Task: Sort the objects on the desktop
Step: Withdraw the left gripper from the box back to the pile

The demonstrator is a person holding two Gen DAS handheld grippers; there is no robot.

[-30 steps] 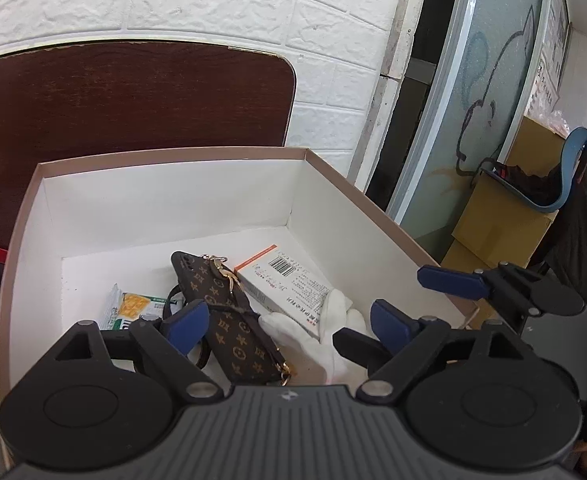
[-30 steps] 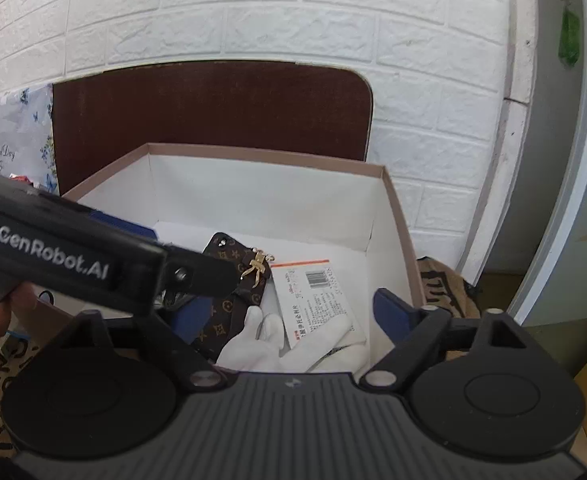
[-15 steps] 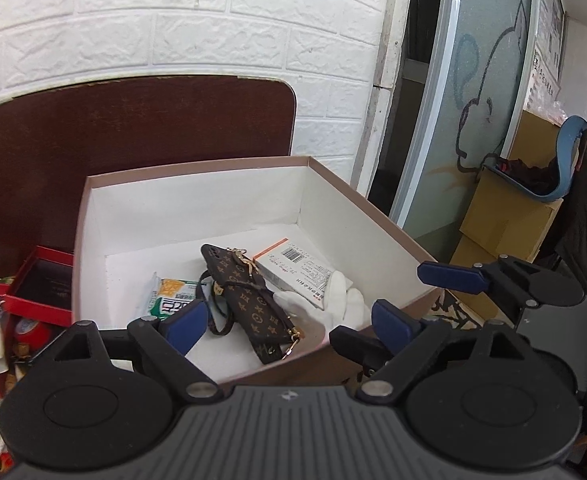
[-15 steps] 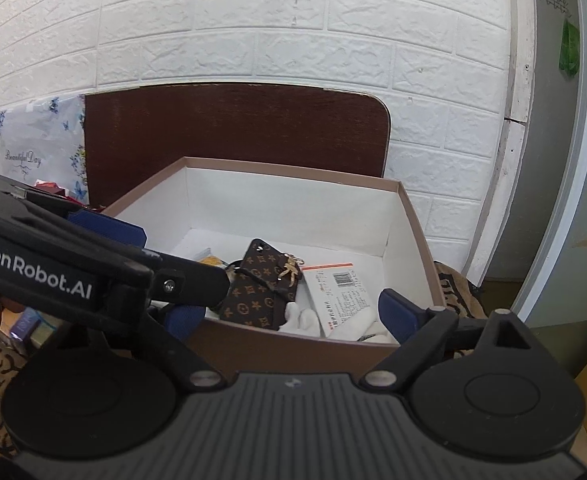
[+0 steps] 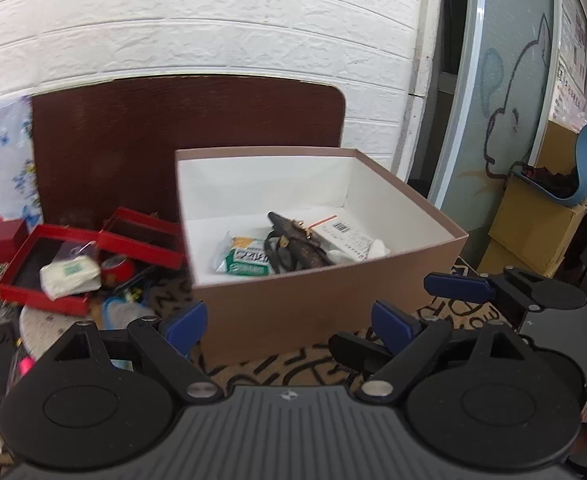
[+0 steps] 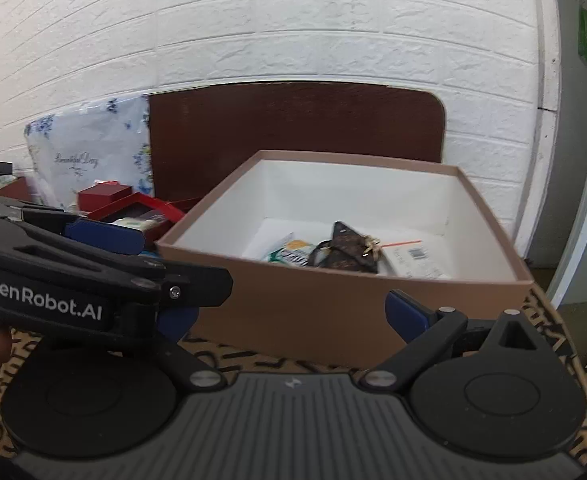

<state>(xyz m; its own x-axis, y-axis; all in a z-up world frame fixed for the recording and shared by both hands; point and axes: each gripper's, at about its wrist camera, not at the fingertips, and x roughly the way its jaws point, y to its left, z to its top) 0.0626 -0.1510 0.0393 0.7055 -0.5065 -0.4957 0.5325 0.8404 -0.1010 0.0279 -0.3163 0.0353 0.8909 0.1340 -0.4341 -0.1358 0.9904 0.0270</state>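
An open brown cardboard box (image 5: 329,300) with a white inside stands on a bench covered by a tan cloth with black lettering (image 6: 253,360). This box is the landmark for everything else.

Inside the box, on its floor, lie four things close together. A green and white packet (image 5: 247,258) with print too small to read is nearest the box's left wall. Beside it is a dark brown monogram-patterned phone case (image 5: 297,240) with a black strap and a small gold charm. Against the case is a white medicine carton (image 5: 343,236) bearing a barcode and an orange stripe. A white glove (image 5: 377,248) lies at the carton's right end.

Left of the box, outside it, sit open red gift boxes (image 5: 45,264); one holds a white wrapped packet (image 5: 69,276). Behind them, a white floral bag (image 6: 89,156) carries script that looks like "Beautiful Day".

The left claw (image 5: 289,322) hovers in front of the box's near wall, fingers spread wide, gripping nothing. The right claw (image 6: 293,314) hovers there as well; its fingers have just been opening and nothing is between them. In the right wrist view, the left tool's side reads "GenRobot.AI".
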